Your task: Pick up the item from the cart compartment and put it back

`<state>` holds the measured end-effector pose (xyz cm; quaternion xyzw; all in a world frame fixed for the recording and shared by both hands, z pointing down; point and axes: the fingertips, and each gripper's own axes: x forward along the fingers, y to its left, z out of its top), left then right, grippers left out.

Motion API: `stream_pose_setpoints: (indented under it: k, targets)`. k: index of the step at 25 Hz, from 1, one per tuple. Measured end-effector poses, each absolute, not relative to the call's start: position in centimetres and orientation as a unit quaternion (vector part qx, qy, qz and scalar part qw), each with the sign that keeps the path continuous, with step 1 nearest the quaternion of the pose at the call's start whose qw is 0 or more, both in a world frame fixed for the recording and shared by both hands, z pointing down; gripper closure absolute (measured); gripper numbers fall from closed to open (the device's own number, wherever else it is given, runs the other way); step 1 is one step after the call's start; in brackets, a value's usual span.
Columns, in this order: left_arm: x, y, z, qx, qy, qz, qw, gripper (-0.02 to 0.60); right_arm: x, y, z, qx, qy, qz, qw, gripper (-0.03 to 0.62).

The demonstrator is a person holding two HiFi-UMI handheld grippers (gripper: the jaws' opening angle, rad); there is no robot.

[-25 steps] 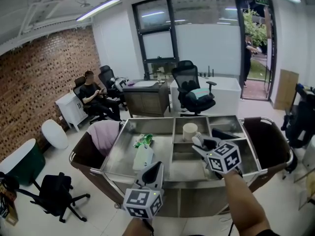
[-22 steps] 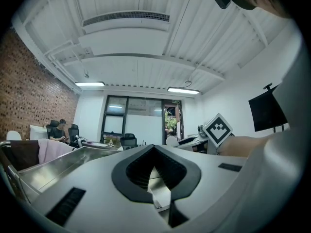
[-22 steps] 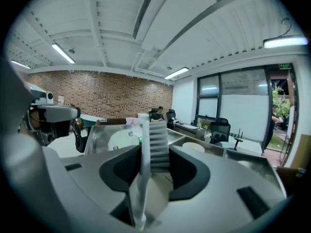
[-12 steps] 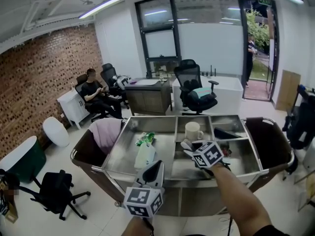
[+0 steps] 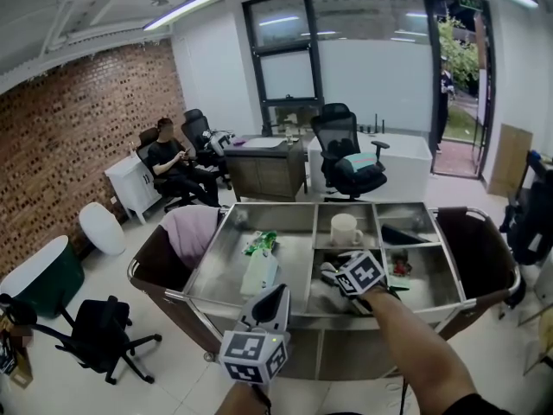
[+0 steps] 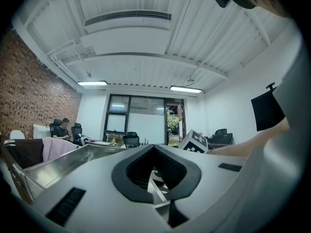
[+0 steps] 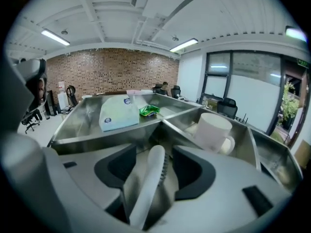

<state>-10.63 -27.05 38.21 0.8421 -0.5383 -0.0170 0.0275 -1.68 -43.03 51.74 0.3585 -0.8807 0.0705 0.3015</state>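
With the right gripper [image 7: 154,155] lowered into the cart [image 5: 220,279] compartment on the near side of the mug [image 7: 212,130], the step in hand appears to be the pickup, and it would go best if the person squared the jaws across the long white item [image 7: 145,188] before closing. That item, possibly a brush by the ridged edge along one side, lies on the compartment floor just in front of the mug and runs lengthwise up the gap between the jaws. The jaws stand wide apart with a clear space on either side of it, so nothing is gripped yet. Because the item is slim and slants a little toward one jaw, the jaws should sink lower and centre on it, then close gently so that it does not roll or skid on the steel. The left gripper [image 6: 153,152] hangs well short of the mug, off the cart's near edge, its jaws closed tip to tip on nothing. A white pouch [image 7: 116,114] and a green packet [image 7: 148,111] lie in the wide bay beside the mug, clear of the work.
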Motion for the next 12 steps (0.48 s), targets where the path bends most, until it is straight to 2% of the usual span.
stream_pose_setpoints:
  k: [12]
  targets:
    - [-10.17,-27.39,37.96,0.845,-0.534,-0.017,0.026,0.581,-1.68,-42.99,51.10,0.359,-0.885,0.082,0.285,0.336]
